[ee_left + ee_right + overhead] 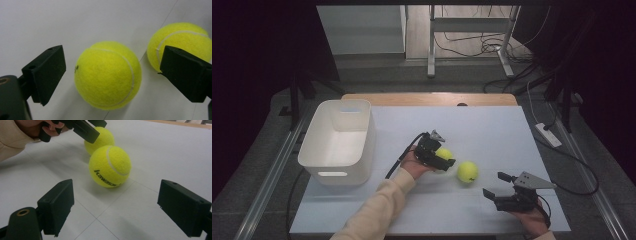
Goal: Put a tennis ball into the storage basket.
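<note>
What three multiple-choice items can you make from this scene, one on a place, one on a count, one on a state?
1. Where is the bin? A left of the balls B right of the balls C between the grippers
2. How many balls? A one B two C three
3. The left gripper is: A open around a ball B shut on a ball C in the bin

Answers: 1 A, the bin sits at the table's left. 2 B, near ball and far ball. 3 A, both jaws stand clear of the near ball.

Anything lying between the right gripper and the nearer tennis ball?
No. In the right gripper view, bare white table runs from the open right gripper to the nearer tennis ball.
</note>
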The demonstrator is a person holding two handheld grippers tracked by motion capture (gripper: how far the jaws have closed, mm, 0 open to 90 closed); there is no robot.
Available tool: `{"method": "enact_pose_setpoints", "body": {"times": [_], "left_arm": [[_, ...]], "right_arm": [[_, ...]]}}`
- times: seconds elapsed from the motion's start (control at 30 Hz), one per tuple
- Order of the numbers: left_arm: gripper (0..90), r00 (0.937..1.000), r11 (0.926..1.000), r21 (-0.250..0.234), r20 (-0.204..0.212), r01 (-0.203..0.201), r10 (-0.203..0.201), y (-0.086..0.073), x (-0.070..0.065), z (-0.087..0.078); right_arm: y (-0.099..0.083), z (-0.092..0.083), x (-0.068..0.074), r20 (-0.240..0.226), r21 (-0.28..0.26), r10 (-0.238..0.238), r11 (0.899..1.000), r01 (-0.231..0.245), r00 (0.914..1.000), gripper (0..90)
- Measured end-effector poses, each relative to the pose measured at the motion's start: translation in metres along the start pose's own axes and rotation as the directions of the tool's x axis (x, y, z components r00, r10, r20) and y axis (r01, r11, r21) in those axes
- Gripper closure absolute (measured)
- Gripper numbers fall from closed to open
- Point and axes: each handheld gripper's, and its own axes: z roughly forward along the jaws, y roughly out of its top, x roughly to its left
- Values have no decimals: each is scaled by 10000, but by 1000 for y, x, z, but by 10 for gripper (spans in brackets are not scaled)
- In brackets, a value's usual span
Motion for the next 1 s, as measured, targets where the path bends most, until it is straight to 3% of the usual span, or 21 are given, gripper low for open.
{"method": "enact_pose_setpoints", "body": {"times": [0.17, 0.4, 1.0], "left_arm": [[87, 9999, 9996, 283, 126, -24, 20, -1, 0, 6], [261, 9998, 9992, 378, -185, -97, 104, -4, 2, 7], [282, 9992, 9993, 315, -336, -208, 219, -3, 1, 2]], "right_arm": [[0, 0, 0, -14, -9, -8, 10000, 8, 10000, 136], [0, 0, 0, 13, 18, -26, 10000, 26, 10000, 136], [0, 0, 0, 23, 20, -61, 10000, 61, 10000, 136]]}}
